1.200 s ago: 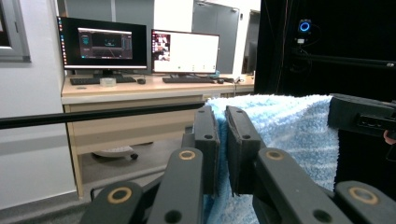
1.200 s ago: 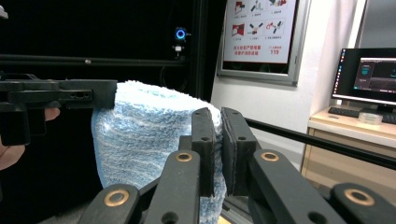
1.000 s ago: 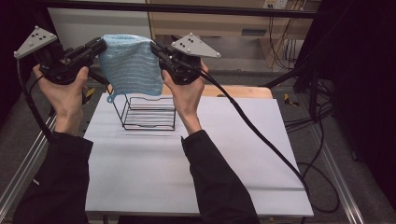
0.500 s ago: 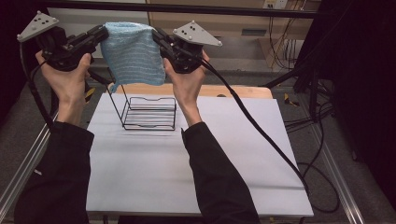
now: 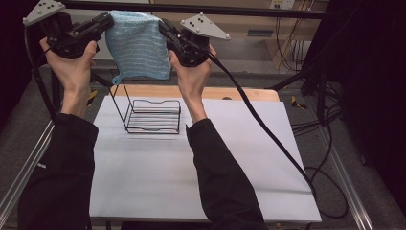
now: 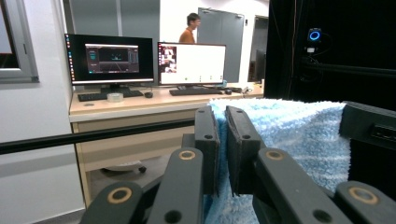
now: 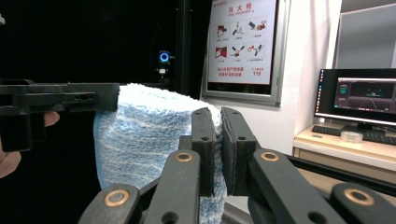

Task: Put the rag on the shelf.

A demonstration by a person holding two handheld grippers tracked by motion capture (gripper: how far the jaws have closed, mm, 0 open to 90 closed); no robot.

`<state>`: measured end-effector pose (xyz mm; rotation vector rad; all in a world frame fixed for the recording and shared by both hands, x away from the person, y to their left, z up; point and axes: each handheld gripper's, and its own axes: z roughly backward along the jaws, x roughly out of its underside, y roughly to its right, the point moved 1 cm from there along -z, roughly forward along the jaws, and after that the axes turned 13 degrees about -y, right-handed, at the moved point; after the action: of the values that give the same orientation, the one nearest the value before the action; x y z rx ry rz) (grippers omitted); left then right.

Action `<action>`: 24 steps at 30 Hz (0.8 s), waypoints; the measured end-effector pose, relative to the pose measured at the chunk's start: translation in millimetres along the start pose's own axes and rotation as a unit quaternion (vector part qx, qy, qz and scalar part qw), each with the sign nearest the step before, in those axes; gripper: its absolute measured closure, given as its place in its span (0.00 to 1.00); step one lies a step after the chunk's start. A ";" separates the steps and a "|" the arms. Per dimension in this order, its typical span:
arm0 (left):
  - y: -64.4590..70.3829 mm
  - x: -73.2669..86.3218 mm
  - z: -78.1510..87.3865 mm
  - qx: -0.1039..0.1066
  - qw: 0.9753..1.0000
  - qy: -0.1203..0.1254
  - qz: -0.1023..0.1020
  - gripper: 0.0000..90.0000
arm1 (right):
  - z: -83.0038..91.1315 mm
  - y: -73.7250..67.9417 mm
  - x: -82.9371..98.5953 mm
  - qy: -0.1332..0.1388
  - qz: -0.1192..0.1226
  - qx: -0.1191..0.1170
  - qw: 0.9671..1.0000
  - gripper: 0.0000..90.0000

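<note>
A light blue striped towel (image 5: 138,45) hangs stretched between my two grippers, high above the back of the table. My left gripper (image 5: 109,20) is shut on its upper left corner, and my right gripper (image 5: 162,25) is shut on its upper right corner. In the left gripper view the jaws pinch the fluffy towel (image 6: 289,135) edge at the left gripper (image 6: 222,122). In the right gripper view the towel (image 7: 144,135) drapes leftward from the right gripper (image 7: 217,125) toward the other gripper (image 7: 56,100). A black wire rack (image 5: 152,115) stands on the white table (image 5: 201,182) below the towel.
A wooden board (image 5: 239,93) lies along the table's far edge. A thick black cable (image 5: 268,139) trails from the right gripper across the table's right side. Metal rails (image 5: 344,187) flank the table. Desks with monitors (image 6: 140,60) and a person stand far behind.
Both grippers have risen further with the towel stretched between them, lifting it well clear of the wire rack.
</note>
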<state>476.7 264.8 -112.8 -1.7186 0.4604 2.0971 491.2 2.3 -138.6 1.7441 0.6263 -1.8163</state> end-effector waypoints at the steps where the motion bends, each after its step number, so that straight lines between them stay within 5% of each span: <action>1: -0.6 -2.5 -1.7 0.000 1.000 0.000 0.002 0.93 | -0.4 0.2 -0.5 0.001 -0.001 0.000 1.000 0.95; 24: -20.8 -7.0 -29.8 0.003 1.000 0.013 -0.006 0.93 | -20.2 12.5 4.7 0.001 -0.001 0.007 1.000 0.94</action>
<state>513.6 267.9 -111.8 -1.7418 0.4625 2.0650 514.5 6.0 -144.0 1.7554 0.6188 -1.8245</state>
